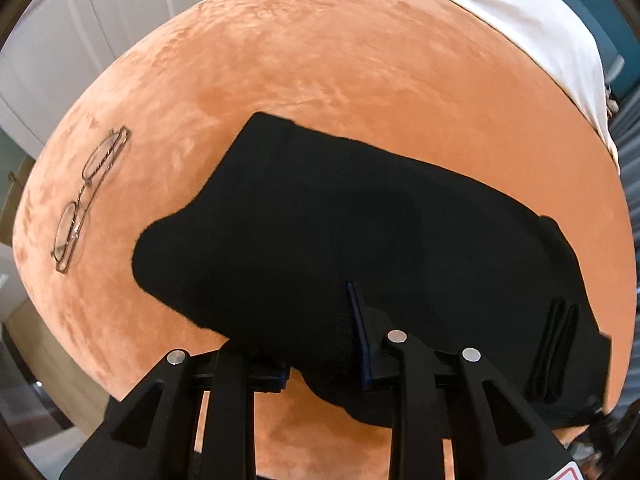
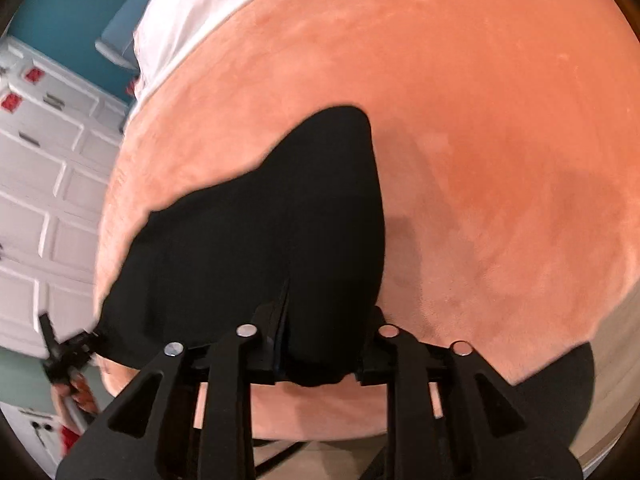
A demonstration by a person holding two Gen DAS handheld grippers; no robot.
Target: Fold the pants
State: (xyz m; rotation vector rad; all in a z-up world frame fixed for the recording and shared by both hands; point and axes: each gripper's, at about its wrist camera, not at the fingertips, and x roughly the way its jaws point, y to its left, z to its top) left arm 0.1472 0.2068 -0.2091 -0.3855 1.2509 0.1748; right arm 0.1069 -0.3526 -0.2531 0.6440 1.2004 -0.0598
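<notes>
Black pants [image 1: 360, 220] lie partly folded on an orange velvet cushion [image 1: 320, 60]. In the left wrist view my left gripper [image 1: 324, 364] sits at the pants' near edge, shut on a bunch of the black cloth that hangs between its fingers. In the right wrist view the pants [image 2: 260, 240] run away to the left in a raised fold. My right gripper [image 2: 320, 352] is shut on their near edge, and cloth sags below the jaws. At that view's left edge the other gripper [image 2: 68, 354] shows beside the pants' far corner, with a hand under it.
A pair of thin-framed glasses [image 1: 90, 196] lies on the cushion left of the pants. A white sheet [image 1: 520, 12] covers the cushion's far side. White panelled doors [image 2: 48, 184] stand beyond the cushion's edge. Bare orange velvet [image 2: 480, 120] spreads to the right of the pants.
</notes>
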